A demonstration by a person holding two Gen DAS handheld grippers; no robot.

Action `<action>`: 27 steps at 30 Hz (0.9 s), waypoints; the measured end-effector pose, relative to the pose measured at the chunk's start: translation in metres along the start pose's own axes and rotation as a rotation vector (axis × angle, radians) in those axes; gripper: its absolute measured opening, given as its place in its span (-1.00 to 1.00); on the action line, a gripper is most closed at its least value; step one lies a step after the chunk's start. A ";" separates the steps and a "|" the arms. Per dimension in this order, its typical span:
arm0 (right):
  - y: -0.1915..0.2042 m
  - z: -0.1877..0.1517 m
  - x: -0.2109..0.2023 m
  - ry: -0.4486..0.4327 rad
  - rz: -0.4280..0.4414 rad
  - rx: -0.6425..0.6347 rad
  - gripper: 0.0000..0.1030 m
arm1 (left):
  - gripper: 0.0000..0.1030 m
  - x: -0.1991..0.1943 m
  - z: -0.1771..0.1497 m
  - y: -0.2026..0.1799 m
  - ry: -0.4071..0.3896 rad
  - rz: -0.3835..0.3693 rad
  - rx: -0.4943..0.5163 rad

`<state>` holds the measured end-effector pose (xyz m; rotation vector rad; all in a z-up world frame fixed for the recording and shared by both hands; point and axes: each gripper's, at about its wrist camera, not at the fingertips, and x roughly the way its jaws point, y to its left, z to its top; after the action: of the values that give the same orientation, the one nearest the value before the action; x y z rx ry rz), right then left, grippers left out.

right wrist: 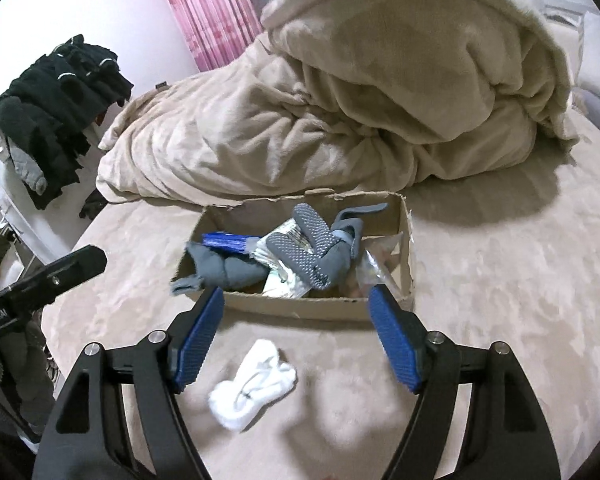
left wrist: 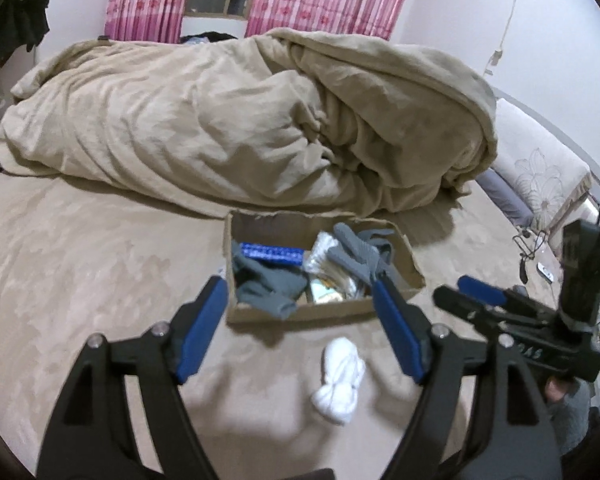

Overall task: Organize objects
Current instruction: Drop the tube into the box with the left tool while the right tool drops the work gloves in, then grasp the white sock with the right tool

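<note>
on bed: one white sock bundle, one cardboard box; left gripper, right gripper both wide, empty.

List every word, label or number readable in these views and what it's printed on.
"eRobot.AI": white lettering, partly cut off at the frame edge, on the left gripper body.
White letters on the right gripper body: too blurred to read.
Packets in the cardboard box: print unreadable.

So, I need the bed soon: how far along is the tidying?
Done: grey socks and grey gloves lie in the cardboard box. In hand: nothing; left gripper and right gripper are open. Left: the white sock bundle on the bed.
</note>
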<state>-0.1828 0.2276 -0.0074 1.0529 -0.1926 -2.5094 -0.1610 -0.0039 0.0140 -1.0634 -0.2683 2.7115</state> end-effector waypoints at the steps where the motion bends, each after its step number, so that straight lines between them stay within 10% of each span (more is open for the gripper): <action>1: 0.003 -0.002 -0.006 -0.006 -0.002 -0.007 0.51 | 0.50 -0.005 -0.004 0.000 -0.002 -0.001 -0.002; 27: 0.034 -0.069 0.031 0.158 0.018 -0.019 0.51 | 0.53 0.011 -0.097 0.049 0.156 0.073 -0.056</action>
<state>-0.1427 0.1856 -0.0660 1.2299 -0.1310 -2.3940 -0.1089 -0.0392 -0.0748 -1.3173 -0.2852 2.6796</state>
